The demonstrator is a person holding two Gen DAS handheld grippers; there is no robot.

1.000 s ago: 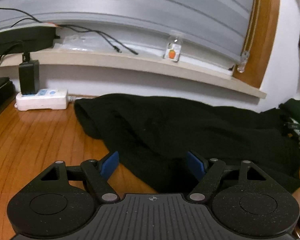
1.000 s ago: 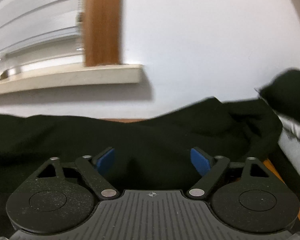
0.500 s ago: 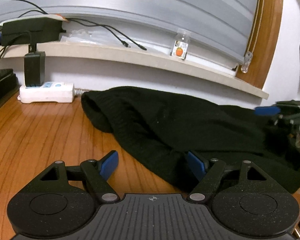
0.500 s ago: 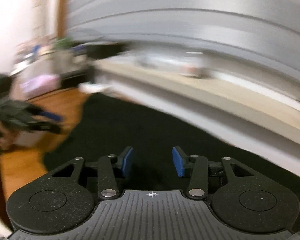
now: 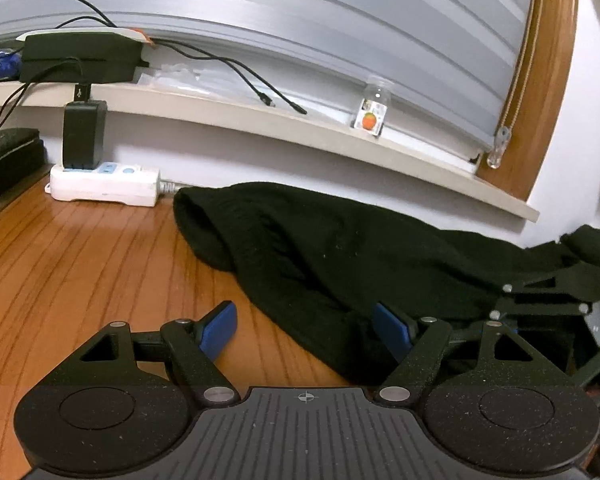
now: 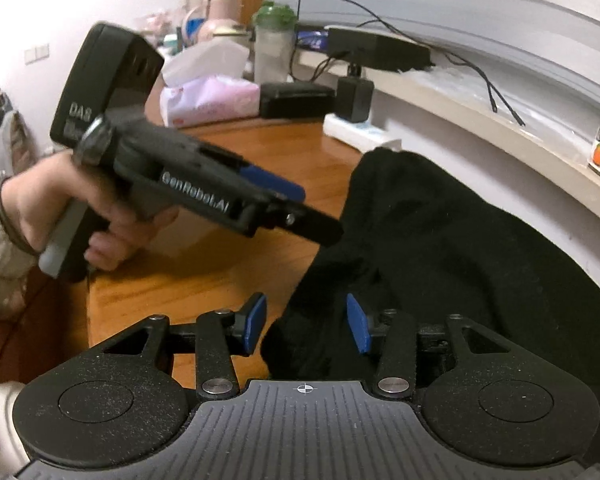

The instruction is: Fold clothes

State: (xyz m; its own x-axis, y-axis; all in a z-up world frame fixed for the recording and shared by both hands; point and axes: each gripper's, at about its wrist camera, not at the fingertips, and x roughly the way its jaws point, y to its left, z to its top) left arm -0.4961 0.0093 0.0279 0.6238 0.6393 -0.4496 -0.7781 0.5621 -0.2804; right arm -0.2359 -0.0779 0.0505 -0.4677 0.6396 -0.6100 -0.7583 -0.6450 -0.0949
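We have one black garment (image 5: pixel 380 256) lying on the wooden worktop (image 5: pixel 80 264), bunched along the back wall under the ledge (image 5: pixel 300 128). Its rounded left end stops just short of the white power strip (image 5: pixel 104 184), and its near edge runs slantwise toward us, so the worktop left of it lies bare and open right to the front edge.

Our left gripper (image 5: pixel 306 330) hovers at that near edge with its jaws wide apart: the right pad sits over the cloth, the left pad over bare wood, and neither presses on anything. From the right wrist view we see this same gripper held in a hand (image 6: pixel 60 204), its fingers aimed at the garment's left side.

Our right gripper (image 6: pixel 306 326) is over the garment's near corner, where a fold of black cloth bulges up between the two blue pads. The jaws are half apart and opening a little; the pads do not appear to pinch the cloth.

On the ledge we count one small bottle (image 5: pixel 372 110) with an orange label, one black box (image 5: pixel 80 58), and two loose cable ends. One black charger (image 5: pixel 84 132) is plugged into the strip. At the worktop's far left end stand one tissue pack (image 6: pixel 208 98) and one green-capped bottle (image 6: pixel 274 44), well apart from the garment.
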